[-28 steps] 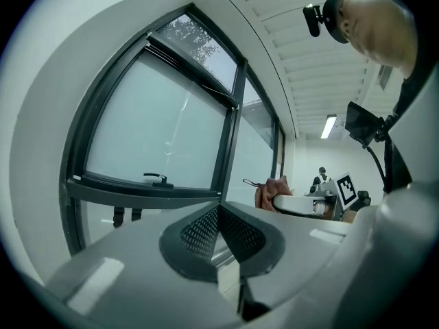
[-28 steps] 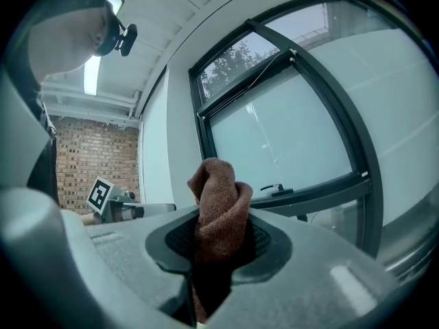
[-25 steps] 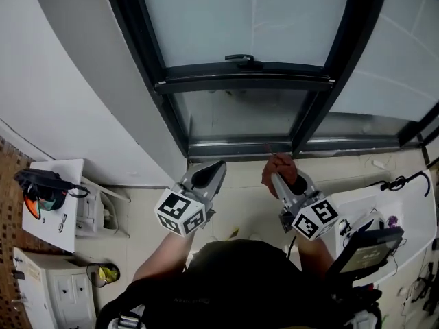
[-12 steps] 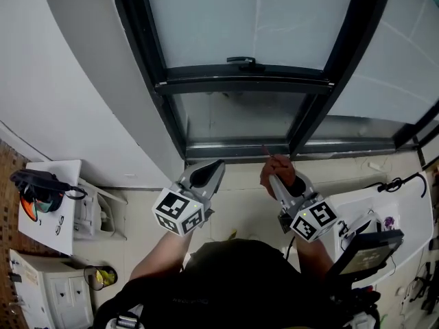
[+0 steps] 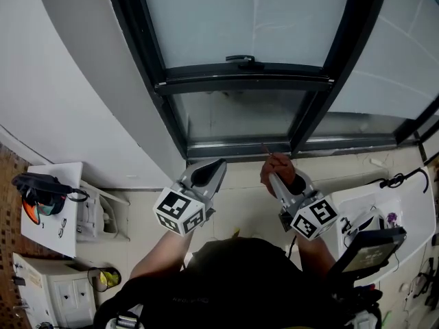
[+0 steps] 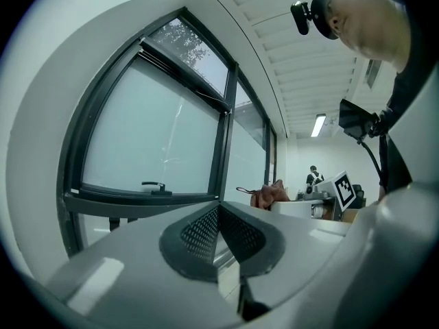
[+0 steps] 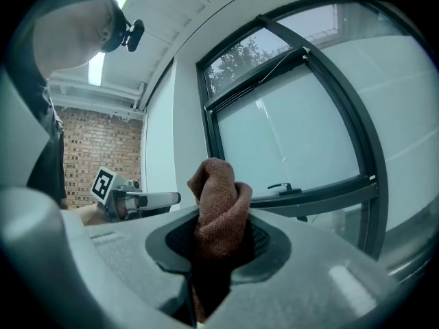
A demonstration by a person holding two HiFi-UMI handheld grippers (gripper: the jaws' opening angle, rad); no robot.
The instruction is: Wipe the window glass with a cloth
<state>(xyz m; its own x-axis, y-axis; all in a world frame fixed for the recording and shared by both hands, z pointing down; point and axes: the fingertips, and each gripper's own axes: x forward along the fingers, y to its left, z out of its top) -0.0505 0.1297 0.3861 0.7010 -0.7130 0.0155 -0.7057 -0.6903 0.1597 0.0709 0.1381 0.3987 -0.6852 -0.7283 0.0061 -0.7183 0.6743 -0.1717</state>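
The right gripper (image 5: 274, 177) has its jaws pressed together on a brown cloth (image 7: 218, 204), and a bunched fold of this cloth stands out beyond the jaw tips. The left gripper (image 5: 214, 168) also has its jaws together, but nothing is between them; in the left gripper view the two dark pads meet at the tip.

The window glass (image 7: 288, 142) lies on the far side of both grippers, ahead of the jaws and mostly higher than them. In the head view the cloth is apart from the glass and sits on the near side of the bottom rail of the dark frame (image 5: 169, 118). The small lower pane (image 5: 236, 115) is beyond the cloth and a little to its left. The large upper pane (image 5: 240, 19) begins farther up, above the crossbar (image 5: 206, 86) that carries the handle (image 5: 241, 59).

The right gripper is the one that matters for the next move, I think, because it alone carries the cloth and its jaws already point toward the window. The move then is forward and upward, so that the free fold of cloth meets the pane before the hard jaw tips do. The left gripper is about as near to the frame, slightly left of the lower pane, and seems to have no part in the wiping. The handle stands out from the crossbar, so a stroke over the upper pane may need to pass beside it
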